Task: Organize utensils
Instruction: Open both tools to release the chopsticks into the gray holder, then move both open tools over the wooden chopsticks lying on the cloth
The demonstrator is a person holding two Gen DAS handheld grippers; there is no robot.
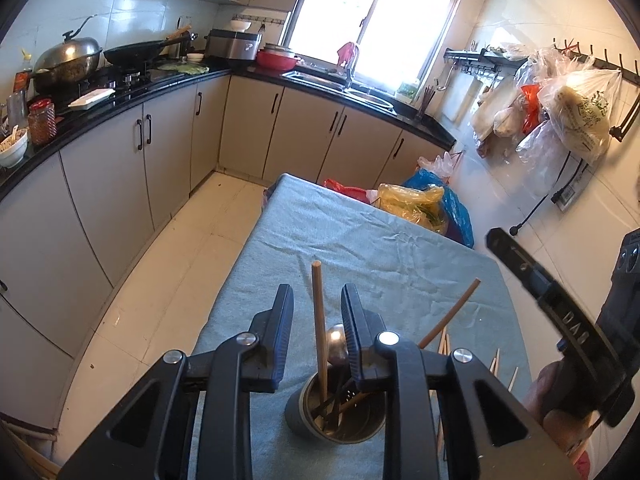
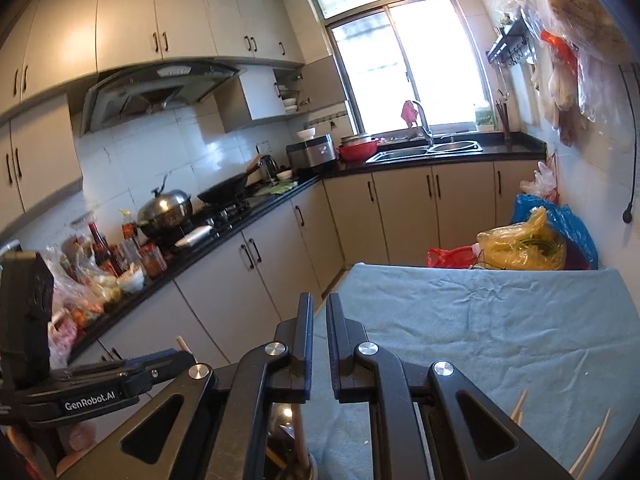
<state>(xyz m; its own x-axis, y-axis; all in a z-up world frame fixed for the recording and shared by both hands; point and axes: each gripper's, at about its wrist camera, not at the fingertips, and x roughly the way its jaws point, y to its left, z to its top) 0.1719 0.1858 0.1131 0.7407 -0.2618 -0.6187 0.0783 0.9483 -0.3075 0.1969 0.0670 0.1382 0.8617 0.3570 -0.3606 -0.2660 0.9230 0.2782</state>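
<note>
Left gripper (image 1: 316,332) was parted around a chopstick (image 1: 319,320) in the holder (image 1: 336,412), right gripper (image 2: 318,344) closed empty, loose chopsticks (image 1: 444,344) left on the table (image 1: 360,232).

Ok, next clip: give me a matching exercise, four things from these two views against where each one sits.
Things:
1. upright wooden chopstick
2. loose chopsticks
3. yellow plastic bag
4. lidded steel wok

Places:
A. beyond the table's far end
B. on the stove
C. standing in the metal utensil holder, between the left gripper's parted fingers
D. flat on the blue tablecloth

Pairs: 1-C, 2-D, 3-A, 4-B
</note>
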